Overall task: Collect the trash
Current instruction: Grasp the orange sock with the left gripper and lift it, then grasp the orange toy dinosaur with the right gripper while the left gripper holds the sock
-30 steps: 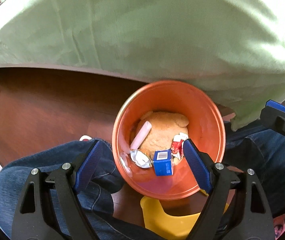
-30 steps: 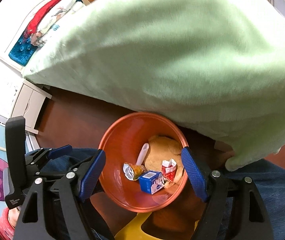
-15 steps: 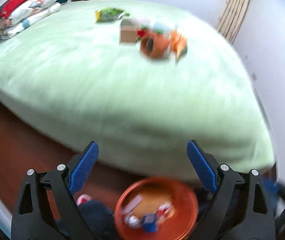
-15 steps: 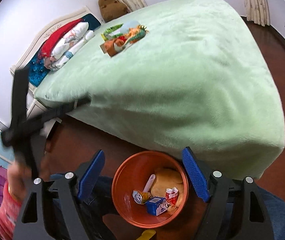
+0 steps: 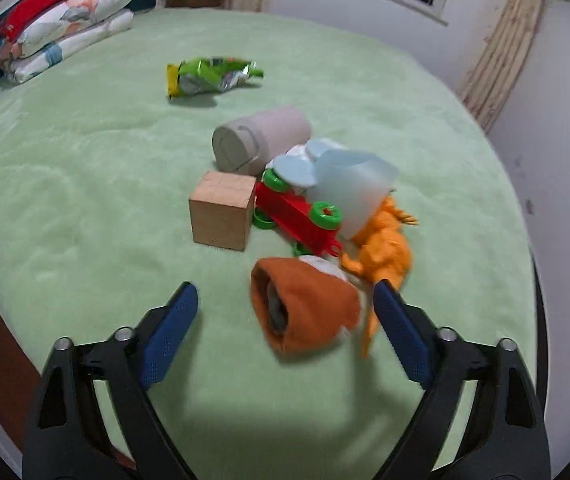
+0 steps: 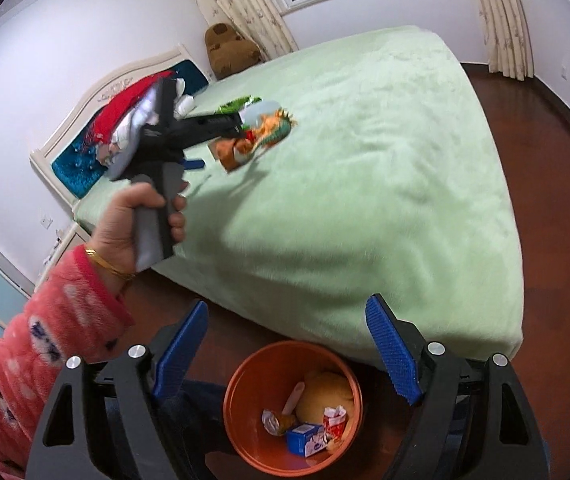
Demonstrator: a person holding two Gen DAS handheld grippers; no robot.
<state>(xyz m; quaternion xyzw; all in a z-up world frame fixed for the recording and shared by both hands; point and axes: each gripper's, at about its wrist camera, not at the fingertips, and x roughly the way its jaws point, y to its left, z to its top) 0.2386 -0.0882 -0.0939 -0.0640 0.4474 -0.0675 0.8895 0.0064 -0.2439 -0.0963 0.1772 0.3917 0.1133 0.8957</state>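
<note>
My left gripper [image 5: 285, 332] is open and empty above the green bed [image 5: 65, 200], just short of an orange cloth roll [image 5: 305, 308]. Beyond it lie a red toy car [image 5: 297, 216], a wooden block [image 5: 223, 210], a grey cup on its side [image 5: 259, 144], a pale plastic piece [image 5: 349, 184], an orange toy [image 5: 385, 248] and a green snack bag [image 5: 209, 76]. My right gripper [image 6: 285, 352] is open and empty above the orange bin [image 6: 241, 392], which holds a blue carton [image 6: 305, 440] and wrappers. The left gripper's body [image 6: 173, 136] shows in the right wrist view.
Folded bedding [image 5: 57, 20] is stacked at the headboard. A brown plush [image 6: 231, 50] sits by the curtain. Dark wooden floor [image 6: 545, 200] surrounds the bed, and the bin stands on it at the bed's foot.
My left gripper has swung up from the bin and out over the bed to the pile of objects. My right gripper has risen and pulled back, staying over the bin.
</note>
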